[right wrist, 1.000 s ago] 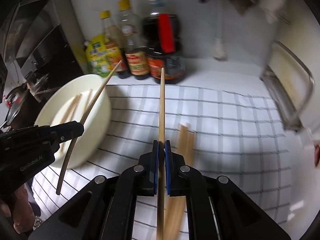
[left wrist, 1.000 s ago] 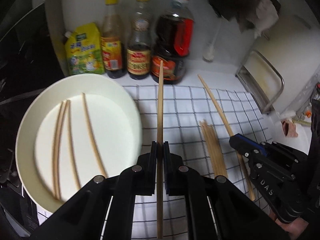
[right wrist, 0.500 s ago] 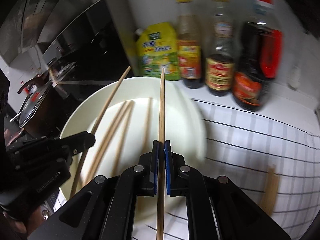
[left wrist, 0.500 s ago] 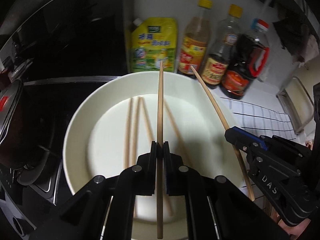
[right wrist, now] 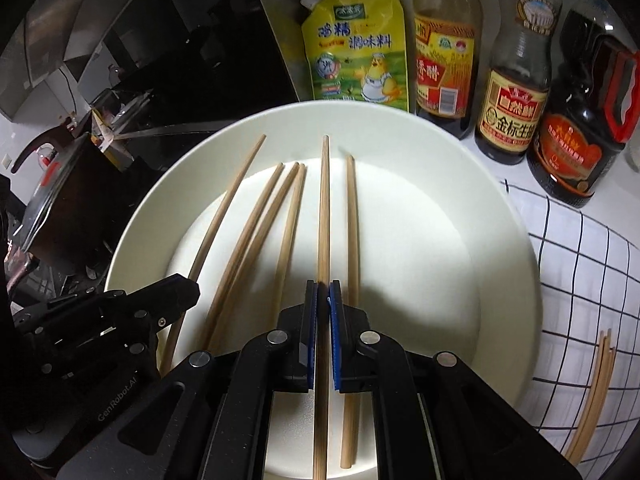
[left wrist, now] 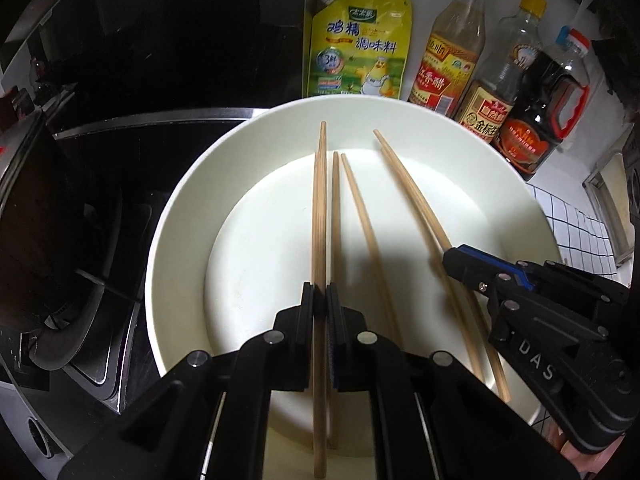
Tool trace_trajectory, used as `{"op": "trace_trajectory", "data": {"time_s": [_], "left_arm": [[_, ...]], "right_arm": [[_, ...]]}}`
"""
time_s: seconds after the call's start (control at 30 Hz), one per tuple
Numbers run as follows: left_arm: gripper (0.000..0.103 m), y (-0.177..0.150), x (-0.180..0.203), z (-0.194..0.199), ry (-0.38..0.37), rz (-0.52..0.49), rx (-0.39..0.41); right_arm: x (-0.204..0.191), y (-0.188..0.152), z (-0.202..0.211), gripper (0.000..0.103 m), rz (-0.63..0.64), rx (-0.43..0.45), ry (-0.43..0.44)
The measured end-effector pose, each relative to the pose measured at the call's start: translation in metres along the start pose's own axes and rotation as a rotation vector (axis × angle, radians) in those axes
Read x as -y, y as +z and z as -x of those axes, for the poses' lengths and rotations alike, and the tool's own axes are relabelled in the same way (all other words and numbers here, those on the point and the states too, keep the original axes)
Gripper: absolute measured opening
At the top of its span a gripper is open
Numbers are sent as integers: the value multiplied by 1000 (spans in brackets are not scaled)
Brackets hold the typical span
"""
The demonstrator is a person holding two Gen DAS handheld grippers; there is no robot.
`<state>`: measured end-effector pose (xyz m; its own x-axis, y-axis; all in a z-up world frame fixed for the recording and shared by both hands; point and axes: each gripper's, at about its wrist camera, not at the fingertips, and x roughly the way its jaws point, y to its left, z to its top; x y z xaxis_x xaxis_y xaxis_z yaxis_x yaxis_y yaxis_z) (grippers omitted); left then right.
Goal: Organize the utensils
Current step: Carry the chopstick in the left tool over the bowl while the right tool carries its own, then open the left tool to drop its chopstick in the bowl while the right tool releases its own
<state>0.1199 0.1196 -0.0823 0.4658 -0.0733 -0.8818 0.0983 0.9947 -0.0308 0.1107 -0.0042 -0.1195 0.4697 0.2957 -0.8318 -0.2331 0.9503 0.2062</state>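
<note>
Left wrist view: the white plate [left wrist: 192, 216] fills the middle, its left rim hanging over the dark stove [left wrist: 100, 208] and its far rim just in front of the yellow seasoning pouch [left wrist: 360, 44] and three sauce bottles [left wrist: 452, 52]. Open room lies only on the plate's right, over the checked cloth [left wrist: 576, 220]. The left gripper [left wrist: 320, 300] is pinched on a chopstick [left wrist: 319, 208] whose long axis runs straight away from the camera, tip toward the plate's far rim. Loose chopsticks [left wrist: 360, 216] lie on the plate floor close to the right of it, roughly parallel. The right gripper [left wrist: 460, 264] comes in over the plate's right side, clamped on a second chopstick [left wrist: 412, 192] that leans toward the far left.

Right wrist view: the right gripper [right wrist: 323, 300] is pressed together on its chopstick [right wrist: 323, 208], pointing at the plate's [right wrist: 516, 240] far rim. The left gripper [right wrist: 188, 292] sits over the plate's near-left rim, its stick [right wrist: 228, 200] angled up to the right. A bundle of chopsticks [right wrist: 596, 384] remains on the cloth beyond the plate's right edge.

A second ago both grippers were over the cloth, with the plate off to the left; they now hang above the plate, sticks still gripped.
</note>
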Motion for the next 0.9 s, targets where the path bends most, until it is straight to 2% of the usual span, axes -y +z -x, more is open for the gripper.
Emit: {"op": "trace_trajectory", "data": {"time_s": [0.33, 0.4, 0.57, 0.63, 0.9], "left_arm": [[9, 2, -5, -5, 10, 16, -38], [17, 3, -5, -4, 15, 24, -37], [50, 1, -10, 4, 32, 42, -12], [54, 1, -12, 9, 37, 49, 4], [56, -1, -12, 20, 38, 50, 22]], "right_arm": [[1, 1, -1, 6, -12, -8, -16], [2, 1, 3, 9, -21, 8, -13], [2, -1, 12, 10, -18, 31, -21], [2, -2, 15, 11, -15, 34, -24], [3, -10, 29, 14, -21, 45, -30]]}}
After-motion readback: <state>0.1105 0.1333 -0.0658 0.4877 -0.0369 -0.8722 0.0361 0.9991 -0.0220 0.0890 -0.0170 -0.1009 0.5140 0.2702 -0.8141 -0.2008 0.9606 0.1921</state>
